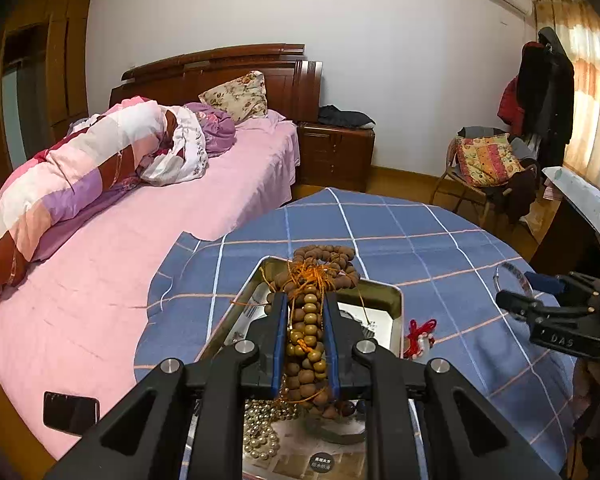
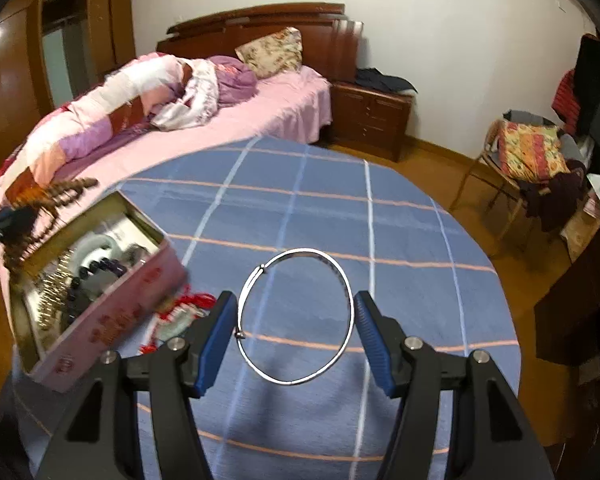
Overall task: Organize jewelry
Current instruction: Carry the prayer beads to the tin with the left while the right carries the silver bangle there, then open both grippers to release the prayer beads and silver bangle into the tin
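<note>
Between the right gripper's [image 2: 295, 340] blue pads sits a thin silver bangle [image 2: 295, 316], pinched at nine and three o'clock and, by the look of it, lifted off the blue checked cloth [image 2: 400, 208]. Over at nine o'clock, the left gripper [image 1: 306, 320] is clamped tight on a bundle of brown wooden beads [image 1: 308, 320], dangling above the open pink tin [image 2: 111, 316]. Step in hand, I'd say: carrying pieces toward the tin. Next calls for swinging the bangle over its rim and easing the pads apart. Count: one bangle, one bead bundle, one tin, one red-corded pendant [image 2: 183, 312] beside it.
</note>
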`<move>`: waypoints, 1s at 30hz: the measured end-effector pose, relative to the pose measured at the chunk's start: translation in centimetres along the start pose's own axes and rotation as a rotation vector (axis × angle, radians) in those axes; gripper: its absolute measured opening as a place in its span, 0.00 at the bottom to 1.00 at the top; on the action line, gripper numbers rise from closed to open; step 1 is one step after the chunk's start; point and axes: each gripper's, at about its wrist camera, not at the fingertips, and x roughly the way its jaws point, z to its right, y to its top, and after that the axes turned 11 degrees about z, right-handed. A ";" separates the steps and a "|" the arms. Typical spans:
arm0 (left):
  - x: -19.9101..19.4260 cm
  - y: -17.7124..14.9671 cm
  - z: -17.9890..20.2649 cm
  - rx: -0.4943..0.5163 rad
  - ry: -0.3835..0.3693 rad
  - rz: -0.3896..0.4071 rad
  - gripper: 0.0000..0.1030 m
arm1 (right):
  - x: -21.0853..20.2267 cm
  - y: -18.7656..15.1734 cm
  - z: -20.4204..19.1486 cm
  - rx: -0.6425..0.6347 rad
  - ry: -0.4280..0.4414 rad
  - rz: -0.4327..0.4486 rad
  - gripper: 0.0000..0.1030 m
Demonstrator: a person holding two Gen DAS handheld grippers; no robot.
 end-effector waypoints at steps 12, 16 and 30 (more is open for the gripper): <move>0.6 -0.7 -1.1 -0.014 0.012 -0.032 0.16 | 0.0 2.6 -5.4 -0.071 0.107 0.069 0.61; 1.1 -1.1 -1.4 -0.015 0.015 -0.052 0.16 | 0.6 3.1 -7.9 -0.093 0.145 0.082 0.61; 2.4 -1.7 -2.6 -0.030 0.019 -0.093 0.16 | 3.6 2.6 -13.3 -0.153 0.212 0.052 0.61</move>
